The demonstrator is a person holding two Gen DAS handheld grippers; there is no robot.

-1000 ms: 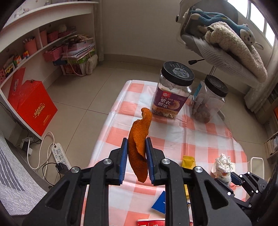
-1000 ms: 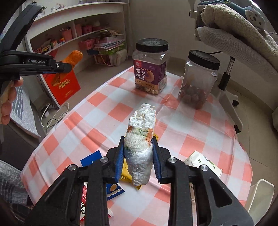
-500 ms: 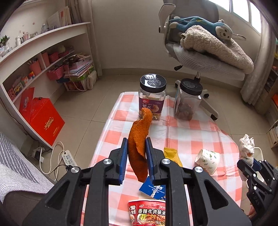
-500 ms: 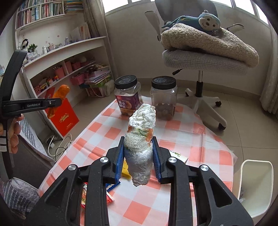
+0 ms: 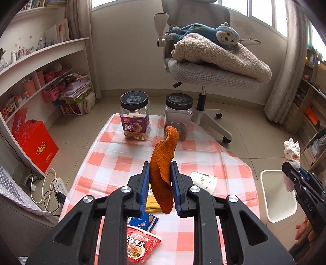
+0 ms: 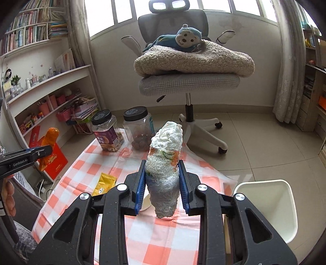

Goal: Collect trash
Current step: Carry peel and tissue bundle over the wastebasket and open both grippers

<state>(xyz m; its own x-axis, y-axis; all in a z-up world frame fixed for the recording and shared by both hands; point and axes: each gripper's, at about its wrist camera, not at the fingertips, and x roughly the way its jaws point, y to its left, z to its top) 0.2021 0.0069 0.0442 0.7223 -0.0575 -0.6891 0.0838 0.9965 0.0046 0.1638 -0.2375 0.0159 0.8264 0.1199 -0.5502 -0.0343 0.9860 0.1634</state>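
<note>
Checkered cloth covers the tabletop point(image 5: 114, 161), where a noodle cup point(image 5: 140, 247), yellow packet point(image 6: 105, 183) and paper cup point(image 5: 203, 180) lie uncollected. Left hand-held gripper point(image 5: 160, 190) is clamped on an orange peel point(image 5: 163, 169); right hand-held gripper point(image 6: 162, 188) pinches a crumpled tissue wad point(image 6: 165, 169), raised near the white bin point(image 6: 271, 205) beside the tabletop.

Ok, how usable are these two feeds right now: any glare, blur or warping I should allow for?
Left wrist view: sharp, even daylight; the orange peel in the left tool is crisp, and the fisheye bends the shelves at the edge. Right wrist view: the windows are blown out behind the chair, but the wad of tissue in the right tool is clear.
</note>
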